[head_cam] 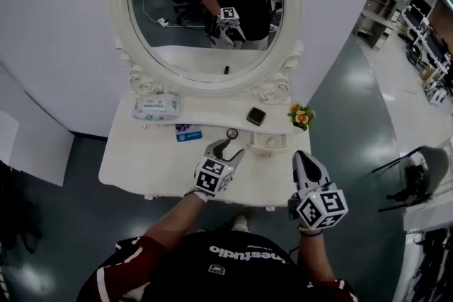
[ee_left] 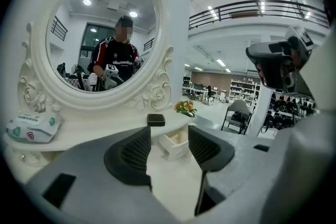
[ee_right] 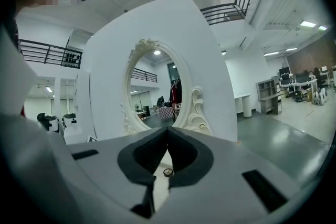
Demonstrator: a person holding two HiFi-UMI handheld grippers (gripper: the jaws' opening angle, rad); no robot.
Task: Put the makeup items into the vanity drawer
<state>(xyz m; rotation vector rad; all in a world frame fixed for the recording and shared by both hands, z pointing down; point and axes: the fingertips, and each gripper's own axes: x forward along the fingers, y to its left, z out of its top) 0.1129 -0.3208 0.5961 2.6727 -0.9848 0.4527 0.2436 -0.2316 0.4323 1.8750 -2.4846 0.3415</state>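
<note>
While the left gripper (head_cam: 225, 148) hangs spread and empty just left of the open drawer (head_cam: 270, 149), the right gripper (head_cam: 301, 158) is pinched together on nothing, just right of it. Small round case (head_cam: 232, 133) near the drawer's left. Black compact (head_cam: 256, 116) behind the drawer. Blue packet (head_cam: 188, 133) and wipes pack (head_cam: 156, 107) farther left. Flowers (head_cam: 301, 116) behind it, to the right.

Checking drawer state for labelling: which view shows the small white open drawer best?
Head view: the small white open drawer is seen whole from above. Left gripper view catches it low, framed between the pads of the left claw. Right gripper view misses it.
</note>
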